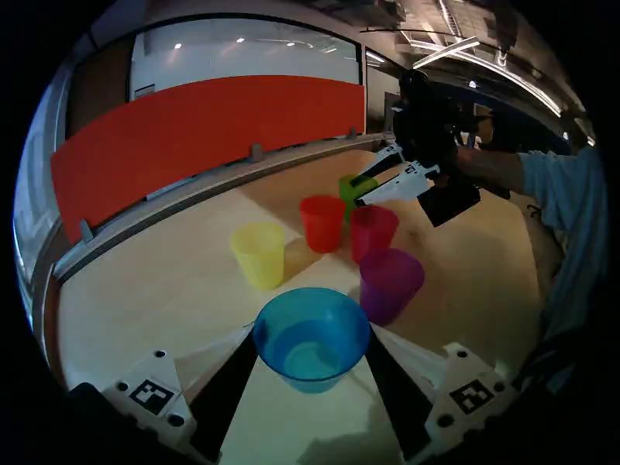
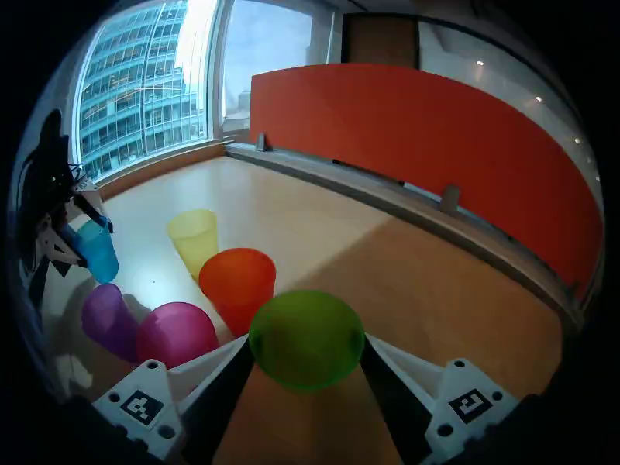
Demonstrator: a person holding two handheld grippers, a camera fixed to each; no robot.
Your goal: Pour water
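Water (image 1: 310, 361) pools in the blue cup (image 1: 311, 325) that my left gripper (image 1: 310, 339) clamps from both sides. My right gripper (image 2: 305, 345) is clamped on the green cup (image 2: 307, 329), with the orange cup (image 2: 236, 283) just beyond it on the table (image 2: 434, 287).

In the left gripper view, bare worktop (image 1: 147, 302) lies free across the left and lower left of the frame, and again right of centre. Four cups block the middle. The yellow cup (image 1: 259, 254) stands slightly apart at left, while the red-orange cup (image 1: 322, 222), magenta cup (image 1: 373, 232) and purple cup (image 1: 390, 283) crowd together with barely a gap. Behind them, upper right, the right hand-held gripper (image 1: 363, 194) grips the green cup (image 1: 347, 188). At bottom centre the left hand-held gripper (image 1: 311, 341) clamps the blue cup (image 1: 311, 358), just before the purple one. The orange partition (image 1: 209, 147) walls off the far edge.
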